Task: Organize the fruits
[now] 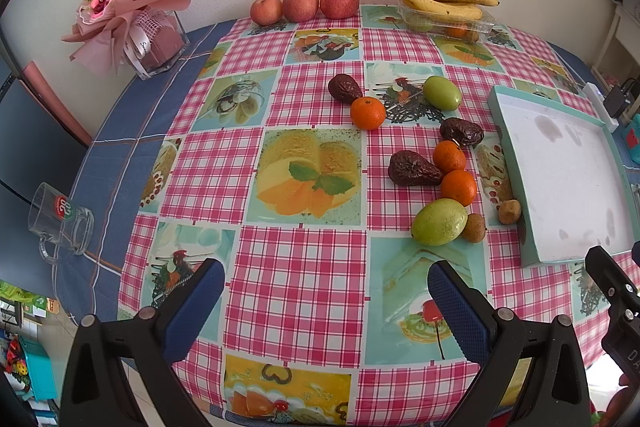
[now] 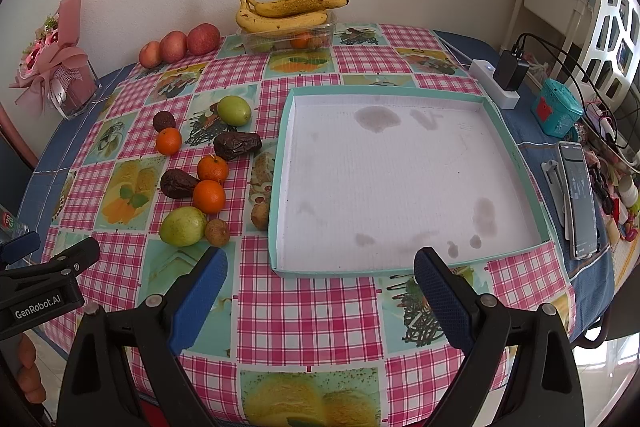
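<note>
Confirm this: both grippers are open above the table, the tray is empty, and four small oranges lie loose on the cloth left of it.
Not quite. Three small oranges lie loose on the cloth left of the tray, not four; the right wrist view shows it. The rest holds: the left gripper and right gripper are open, and the tray is empty.

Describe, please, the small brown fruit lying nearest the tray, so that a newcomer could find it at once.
Start at the big shallow teal-edged tray on the checked tablecloth and follow its left wall toward the near corner. Against that wall lies a small round tan-brown fruit. Its twin sits further left, touching a green fruit; this one lies alone beside the tray, much smaller than the oranges.
</note>
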The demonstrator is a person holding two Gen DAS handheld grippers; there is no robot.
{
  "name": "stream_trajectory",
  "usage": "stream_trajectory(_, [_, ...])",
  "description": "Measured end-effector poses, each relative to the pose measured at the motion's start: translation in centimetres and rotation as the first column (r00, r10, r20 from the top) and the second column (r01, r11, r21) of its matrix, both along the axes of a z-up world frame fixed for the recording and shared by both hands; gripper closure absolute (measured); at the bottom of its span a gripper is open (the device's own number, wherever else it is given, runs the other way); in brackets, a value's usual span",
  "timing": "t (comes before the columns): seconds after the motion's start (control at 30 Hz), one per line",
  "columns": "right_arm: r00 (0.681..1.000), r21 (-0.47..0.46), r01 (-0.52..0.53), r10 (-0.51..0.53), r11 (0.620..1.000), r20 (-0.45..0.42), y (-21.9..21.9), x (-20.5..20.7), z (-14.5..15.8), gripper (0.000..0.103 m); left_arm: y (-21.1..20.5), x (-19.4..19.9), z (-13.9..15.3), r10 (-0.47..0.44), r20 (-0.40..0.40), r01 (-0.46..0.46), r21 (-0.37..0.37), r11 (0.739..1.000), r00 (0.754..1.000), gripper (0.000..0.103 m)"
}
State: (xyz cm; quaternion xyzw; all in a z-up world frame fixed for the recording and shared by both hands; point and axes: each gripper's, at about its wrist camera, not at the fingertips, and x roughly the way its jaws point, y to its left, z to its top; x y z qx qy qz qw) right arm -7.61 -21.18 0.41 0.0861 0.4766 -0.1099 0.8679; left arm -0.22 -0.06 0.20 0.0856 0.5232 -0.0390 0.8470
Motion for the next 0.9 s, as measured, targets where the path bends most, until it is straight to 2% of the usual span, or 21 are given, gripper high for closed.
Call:
stream_trajectory(0.23, [1.0, 0.003, 0.001, -0.001, 1.0, 0.001, 0.0, 0.1, 0.0, 0.008, -0.7, 1.6, 0.2, 0.03, -0.019, -0.031, -0.008, 1.0, 0.999, 0.0])
stream_trajectory(0.4, [1.0, 0.035, 0.002, -0.003, 0.999, 0.031, -0.3, 2.4, 1.3, 0.008, -0.7, 4.6, 2.2, 0.093, 0.027, -0.093, -0.011, 0.996, 0.995, 0.0])
stream_trajectory(0.63, [0.998, 0.061, -0.028, 0.025, 0.998, 0.057, 0.2, 6.0, 2.2, 0.008, 0.9, 9.1, 2.3, 0.231, 0.012, -0.226, -0.154, 0.962, 0.973, 0.0])
stream_trajectory(0.9, [0.997, 0.111, 0.028, -0.035, 0.993, 0.063, -1.5, 9.3, 1.7, 0.008, 0.4, 12.6, 1.5, 0.249, 0.05, -0.237, -0.177, 0.955, 0.967, 0.0])
